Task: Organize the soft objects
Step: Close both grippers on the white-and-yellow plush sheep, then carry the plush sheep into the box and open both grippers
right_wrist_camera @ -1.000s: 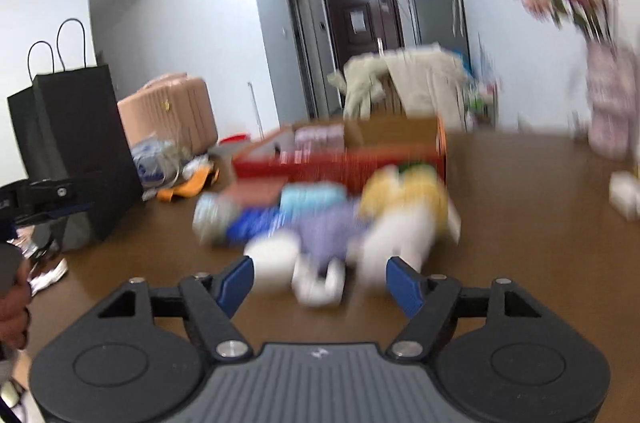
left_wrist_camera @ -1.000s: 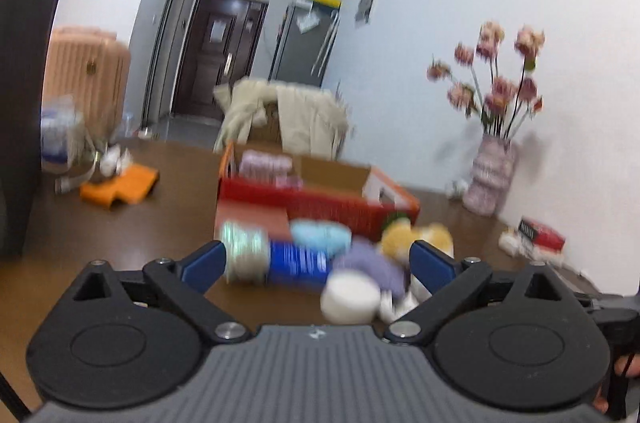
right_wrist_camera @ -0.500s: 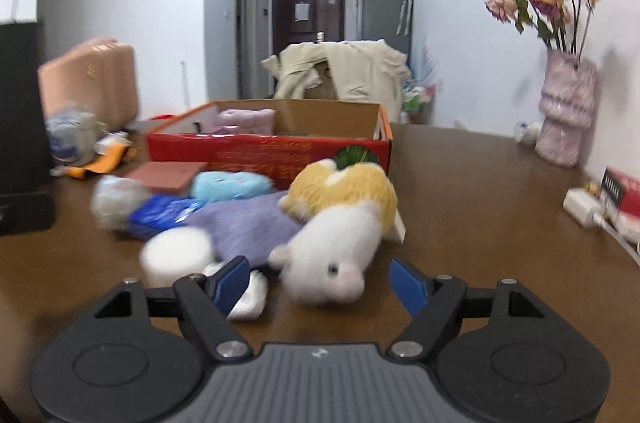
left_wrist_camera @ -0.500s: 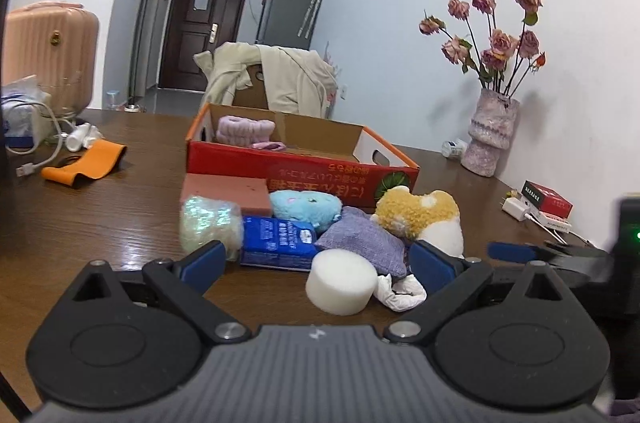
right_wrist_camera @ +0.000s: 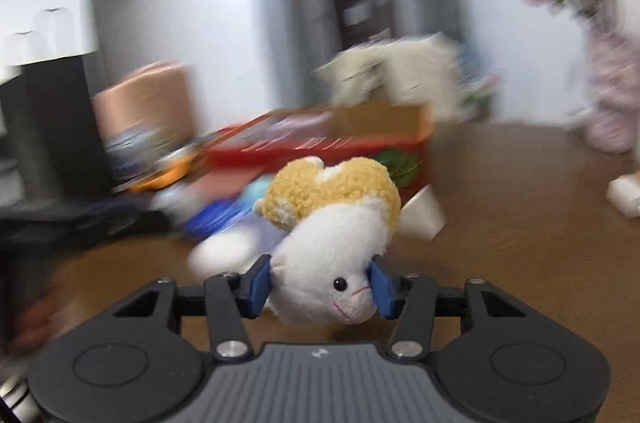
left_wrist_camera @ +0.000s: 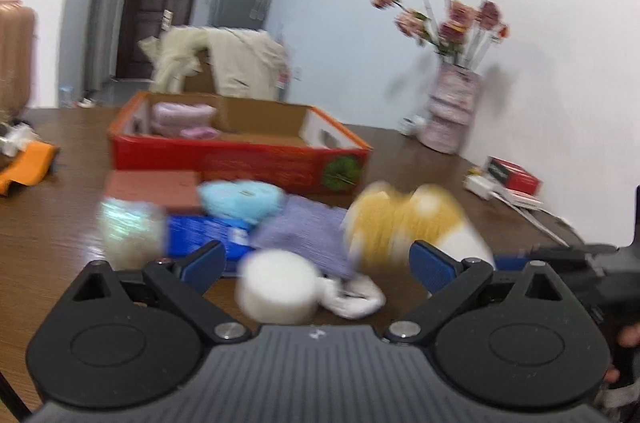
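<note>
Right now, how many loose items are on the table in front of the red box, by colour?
White: 2, foam puck and sock
Blue: 2, pale plush and dark packet
Purple: 1, pouch
Yellow-and-white: 1, plush dog, gripped in the right gripper
Pink-brown: 1, block
Iridescent: 1, scrubber
Total: 8

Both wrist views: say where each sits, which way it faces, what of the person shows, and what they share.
Left wrist: on the left gripper, facing the pile and red box; jaws open; the right gripper shows at right.
Right wrist: on the right gripper, low over the table, facing the box; jaws shut on the plush toy.
Shared: toy, box, vase.
</note>
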{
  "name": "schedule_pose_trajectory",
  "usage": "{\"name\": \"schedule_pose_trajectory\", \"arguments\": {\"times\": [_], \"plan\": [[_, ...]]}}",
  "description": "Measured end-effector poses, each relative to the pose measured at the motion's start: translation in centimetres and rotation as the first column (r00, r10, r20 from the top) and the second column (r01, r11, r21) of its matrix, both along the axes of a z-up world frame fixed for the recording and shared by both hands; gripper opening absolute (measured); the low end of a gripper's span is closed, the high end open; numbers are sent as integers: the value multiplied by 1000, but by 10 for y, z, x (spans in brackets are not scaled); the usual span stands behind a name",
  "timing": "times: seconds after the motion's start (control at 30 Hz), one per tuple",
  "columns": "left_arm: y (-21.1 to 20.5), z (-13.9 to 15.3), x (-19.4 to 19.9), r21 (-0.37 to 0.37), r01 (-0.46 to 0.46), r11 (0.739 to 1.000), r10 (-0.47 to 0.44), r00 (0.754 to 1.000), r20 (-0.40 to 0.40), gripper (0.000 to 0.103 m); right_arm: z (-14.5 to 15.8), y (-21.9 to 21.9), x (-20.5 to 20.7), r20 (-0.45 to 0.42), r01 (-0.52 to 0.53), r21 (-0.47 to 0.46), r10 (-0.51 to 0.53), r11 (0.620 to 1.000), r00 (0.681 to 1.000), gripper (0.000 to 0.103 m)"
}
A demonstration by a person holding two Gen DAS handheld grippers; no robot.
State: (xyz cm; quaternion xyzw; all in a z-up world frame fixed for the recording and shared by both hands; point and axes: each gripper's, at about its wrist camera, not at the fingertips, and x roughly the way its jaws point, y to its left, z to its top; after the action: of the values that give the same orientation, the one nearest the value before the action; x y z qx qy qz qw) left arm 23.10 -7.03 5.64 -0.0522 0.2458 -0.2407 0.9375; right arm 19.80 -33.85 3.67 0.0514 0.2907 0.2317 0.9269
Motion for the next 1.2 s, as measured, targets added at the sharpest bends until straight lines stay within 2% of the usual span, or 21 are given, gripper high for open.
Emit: {"name": "schedule_pose_trajectory", "arguments": {"times": [0.1,0.2,0.4,0.6,0.63,0.67,0.8,0.97,1.13,1.2], "plan": [[-23,-11,-6,-17,76,997,-76,996,-44,94,-9,-15,-18,-46,-46,19,47,999,998,51],[-44,-25,-15,-14,99,995,-100,992,-80,85,-20,-24,-22,-77,-93,33,95,995,992,53],[-65,-36,-19,17,46,999,-44,994,-103,76,-26,-32,-23,-34,-82,-29,81,996,996,58],[-78,-24,-22,35,11,999,-10,999,-39,69,-34,-38,-14,-30,-46,9,46,999,998,62],[-80,-23,-19,43,20,999,-19,999,-38,52,-36,-40,-10,-44,-43,27,44,999,998,55],[-84,-24,-16,56,36,998,-34,998,-47,42,-37,-43,-8,-54,-36,55,39,998,998,52],[-86,-13,-14,36,47,998,-46,999,-14,41,-26,-50,-9,-14,-23,73,24,997,1000,51],[-84,19,7,-7,63,998,-63,997,46,41,12,-53,5,83,-13,77,7,997,997,51],[-74,63,65,-66,97,993,-91,992,90,41,53,-42,50,183,17,52,-26,998,983,50],[-69,74,98,-63,103,993,-96,990,102,41,67,-35,84,175,22,42,-29,999,984,50]]}}
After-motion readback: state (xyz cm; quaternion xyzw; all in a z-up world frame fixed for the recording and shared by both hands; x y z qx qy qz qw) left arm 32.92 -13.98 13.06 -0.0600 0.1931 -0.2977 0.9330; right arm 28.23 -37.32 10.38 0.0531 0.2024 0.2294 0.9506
